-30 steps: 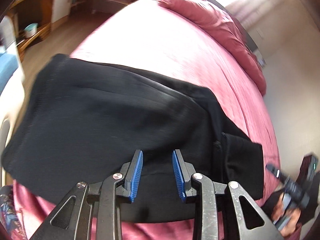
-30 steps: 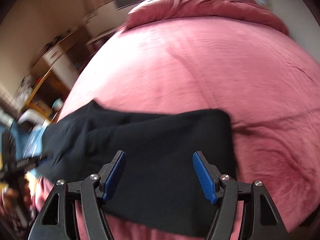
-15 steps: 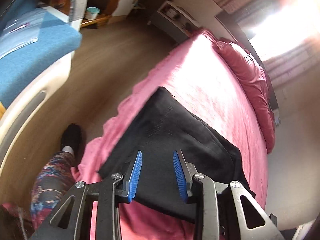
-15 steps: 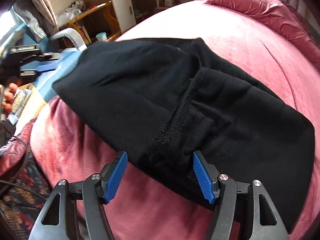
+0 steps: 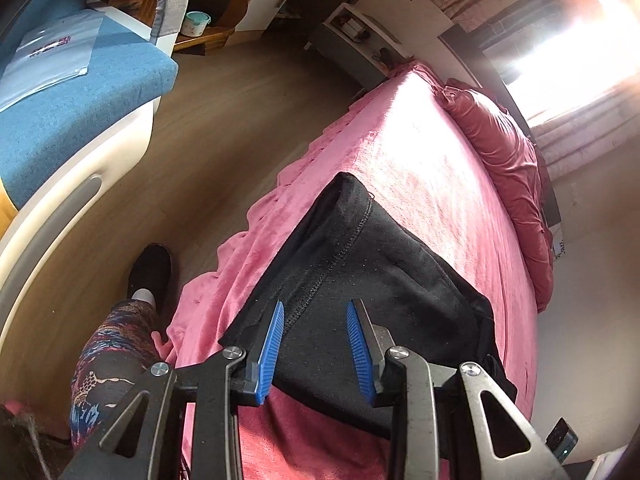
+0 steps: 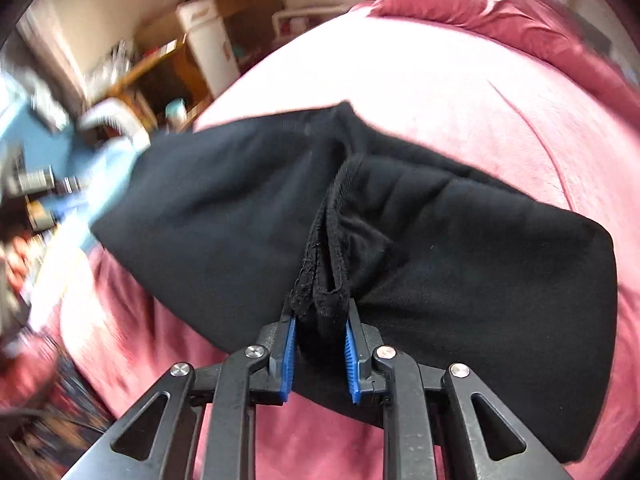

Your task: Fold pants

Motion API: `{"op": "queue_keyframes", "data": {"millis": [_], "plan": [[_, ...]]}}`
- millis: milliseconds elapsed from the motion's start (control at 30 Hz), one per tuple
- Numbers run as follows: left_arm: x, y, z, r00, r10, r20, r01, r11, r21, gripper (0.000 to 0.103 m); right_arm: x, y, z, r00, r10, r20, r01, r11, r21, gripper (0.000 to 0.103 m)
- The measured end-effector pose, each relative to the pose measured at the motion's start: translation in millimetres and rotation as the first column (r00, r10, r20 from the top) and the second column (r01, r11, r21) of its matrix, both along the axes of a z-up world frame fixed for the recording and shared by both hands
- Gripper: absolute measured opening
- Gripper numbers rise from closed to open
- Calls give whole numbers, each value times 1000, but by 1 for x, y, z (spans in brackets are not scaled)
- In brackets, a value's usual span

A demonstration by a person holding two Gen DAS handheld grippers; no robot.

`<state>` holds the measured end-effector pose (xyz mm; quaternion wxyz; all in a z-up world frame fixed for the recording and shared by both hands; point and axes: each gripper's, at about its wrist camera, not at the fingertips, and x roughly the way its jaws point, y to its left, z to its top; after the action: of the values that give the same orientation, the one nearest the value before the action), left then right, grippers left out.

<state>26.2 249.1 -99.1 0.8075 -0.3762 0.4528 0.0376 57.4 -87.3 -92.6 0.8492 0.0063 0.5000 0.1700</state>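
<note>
- Tilting down, right gripper (image 6: 318, 356) has just closed its jaws on bunched seam of black pants (image 6: 460, 264), near bed (image 6: 440, 80) edge.
- Left gripper (image 5: 316, 354) tilts down over pants' end, jaws narrow, nothing pinched.
- Left view only: person's patterned leg (image 5: 116, 360), blue chair (image 5: 72, 108).

Each hand-held gripper, the left hand-held gripper (image 5: 314, 354) and the right hand-held gripper (image 6: 318, 358), is built of black linked arms joined by round silver screws, with triangular cut-outs, and tipped by ribbed blue pads (image 5: 272, 348). A patterned trouser leg (image 5: 110, 360) in blue, red and cream, a white sock and a black shoe (image 5: 150, 270) are worn.
</note>
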Motion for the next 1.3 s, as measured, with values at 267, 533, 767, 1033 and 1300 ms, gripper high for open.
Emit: {"op": "queue_keyframes", "data": {"millis": [267, 533, 767, 1033, 1300], "plan": [[6, -26, 3, 997, -78, -3, 78, 996, 51, 33, 8, 25, -29, 997, 24, -70, -26, 999, -28, 21], [6, -21, -1, 998, -61, -13, 62, 997, 38, 35, 3, 13, -14, 996, 49, -77, -41, 994, 102, 66], [19, -86, 21, 957, -281, 69, 276, 958, 79, 35, -6, -29, 7, 998, -37, -47, 44, 986, 159, 66], [22, -85, 18, 969, -248, 16, 244, 963, 114, 35, 3, -22, 13, 998, -50, -27, 53, 992, 118, 37], [-2, 28, -6, 998, 7, -63, -8, 1000, -10, 46, 14, 18, -12, 999, 16, -48, -15, 999, 29, 38]]}}
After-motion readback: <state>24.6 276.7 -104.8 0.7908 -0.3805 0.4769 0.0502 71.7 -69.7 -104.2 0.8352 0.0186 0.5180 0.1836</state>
